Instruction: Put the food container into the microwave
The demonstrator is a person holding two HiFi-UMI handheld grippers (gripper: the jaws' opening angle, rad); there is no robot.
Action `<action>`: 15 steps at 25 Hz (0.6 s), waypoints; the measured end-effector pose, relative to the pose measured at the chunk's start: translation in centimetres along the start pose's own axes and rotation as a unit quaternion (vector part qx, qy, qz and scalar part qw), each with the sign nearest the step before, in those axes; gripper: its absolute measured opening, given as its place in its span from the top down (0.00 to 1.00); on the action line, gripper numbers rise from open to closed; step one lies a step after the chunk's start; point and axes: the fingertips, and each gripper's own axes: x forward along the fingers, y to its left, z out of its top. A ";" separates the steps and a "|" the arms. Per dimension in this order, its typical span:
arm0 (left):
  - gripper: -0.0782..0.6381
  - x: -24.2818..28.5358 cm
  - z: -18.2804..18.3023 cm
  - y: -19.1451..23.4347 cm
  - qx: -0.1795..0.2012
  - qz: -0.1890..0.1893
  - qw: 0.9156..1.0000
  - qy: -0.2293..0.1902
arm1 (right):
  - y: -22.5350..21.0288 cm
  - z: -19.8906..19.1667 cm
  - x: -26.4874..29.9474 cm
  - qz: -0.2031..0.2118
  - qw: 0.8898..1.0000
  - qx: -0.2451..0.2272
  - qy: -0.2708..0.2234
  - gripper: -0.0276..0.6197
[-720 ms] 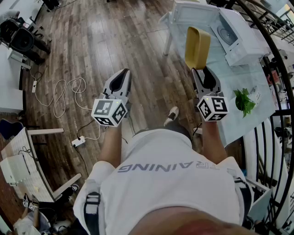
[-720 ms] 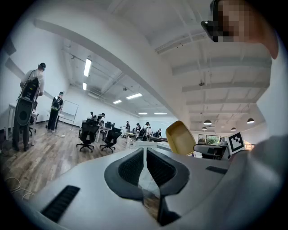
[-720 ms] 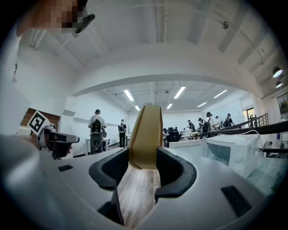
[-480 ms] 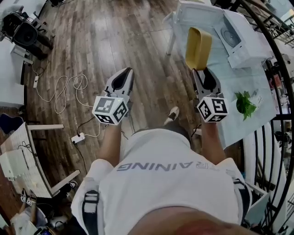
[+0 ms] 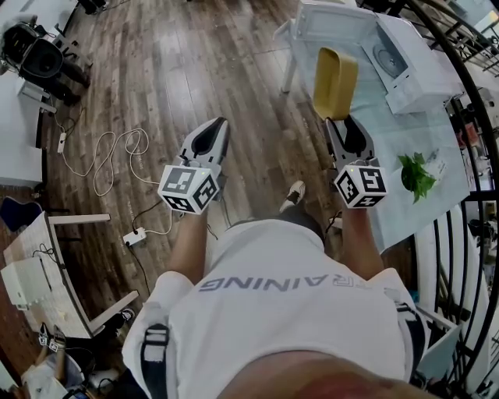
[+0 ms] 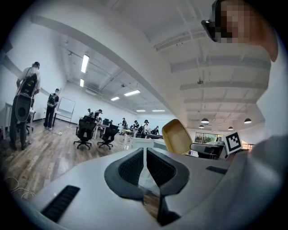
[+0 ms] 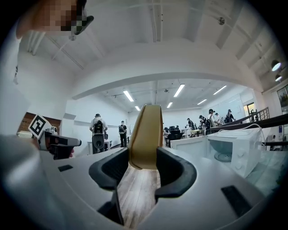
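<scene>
My right gripper (image 5: pixel 341 121) is shut on the rim of a yellow food container (image 5: pixel 335 80), held on edge and upright in front of the white microwave (image 5: pixel 405 58), whose door (image 5: pixel 331 23) stands open. In the right gripper view the yellow food container (image 7: pixel 146 137) rises between the jaws of my right gripper (image 7: pixel 144 164), with the white microwave (image 7: pixel 229 150) to the right. My left gripper (image 5: pixel 209 139) hangs over the wooden floor, jaws shut with nothing between them. In the left gripper view, my left gripper (image 6: pixel 145 155) has the yellow food container (image 6: pixel 176 137) beyond it to the right.
The microwave stands on a table with a pale blue cloth (image 5: pixel 390 148); a green leafy sprig (image 5: pixel 413 173) lies on it. A black railing (image 5: pixel 475 117) curves along the right. White cables (image 5: pixel 109 160) lie on the floor at left. Several people and office chairs (image 6: pixel 92 130) fill the room's far side.
The scene has shifted slightly in the head view; both grippers hold nearly the same pose, and the container stays gripped in front of the microwave.
</scene>
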 end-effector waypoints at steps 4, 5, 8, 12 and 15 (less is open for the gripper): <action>0.82 0.1 -0.4 0.2 -0.007 0.001 1.000 0.004 | -0.2 0.1 0.1 0.006 1.000 0.014 -0.005 0.64; 0.82 0.3 -0.5 0.3 -0.009 0.002 1.000 0.005 | -0.3 0.0 0.3 0.006 1.000 0.012 -0.003 0.64; 0.82 1.0 -0.6 0.5 -0.012 0.000 1.000 0.007 | -0.6 -0.5 0.9 0.008 1.000 0.017 0.004 0.64; 0.82 2.5 -0.5 0.7 -0.012 -0.003 1.000 0.012 | -1.8 -0.9 1.8 0.003 0.999 0.030 0.009 0.64; 0.82 3.9 -0.3 0.8 -0.012 -0.005 1.000 0.014 | -3.0 -0.7 2.7 0.001 0.999 0.031 0.009 0.64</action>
